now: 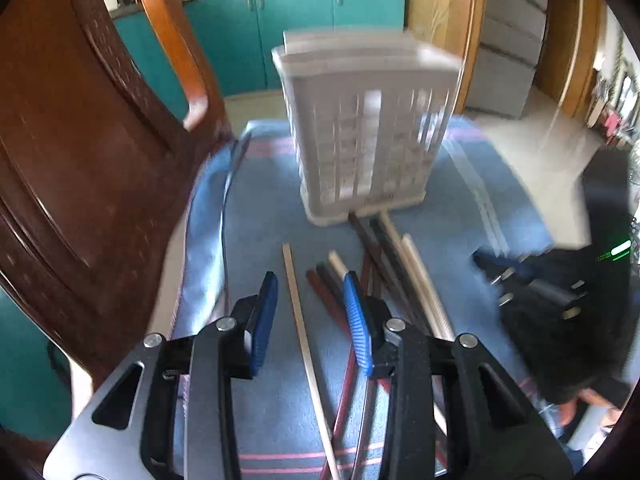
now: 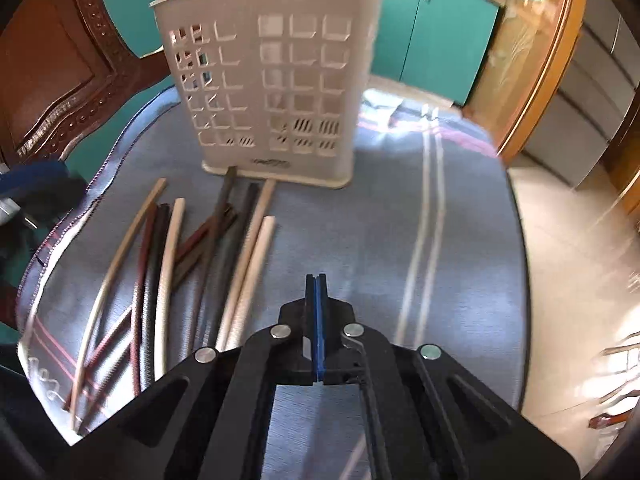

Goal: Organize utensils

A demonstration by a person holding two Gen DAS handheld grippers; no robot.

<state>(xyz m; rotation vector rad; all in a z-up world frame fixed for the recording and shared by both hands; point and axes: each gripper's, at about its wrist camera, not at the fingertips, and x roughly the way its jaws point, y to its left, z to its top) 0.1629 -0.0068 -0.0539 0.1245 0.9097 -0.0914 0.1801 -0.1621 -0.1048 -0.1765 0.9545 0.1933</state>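
Observation:
Several chopsticks (image 1: pixel 384 252), light, dark brown and black, lie scattered on a blue cloth (image 1: pixel 272 208) in front of a white perforated utensil holder (image 1: pixel 360 128). My left gripper (image 1: pixel 310 280) is open just above the cloth, its fingers either side of a light chopstick (image 1: pixel 298 312). In the right wrist view the holder (image 2: pixel 272 80) stands upright at the back and the chopsticks (image 2: pixel 208 248) lie to the left. My right gripper (image 2: pixel 316 280) is shut and empty, over bare cloth (image 2: pixel 380 240) to the right of the chopsticks.
A carved dark wooden chair back (image 1: pixel 80 160) rises close on the left. The right gripper (image 1: pixel 560 300) shows as a dark blur at right. The cloth ends at the table edge, with floor (image 2: pixel 580 260) beyond. Teal cabinets (image 1: pixel 296 20) stand behind.

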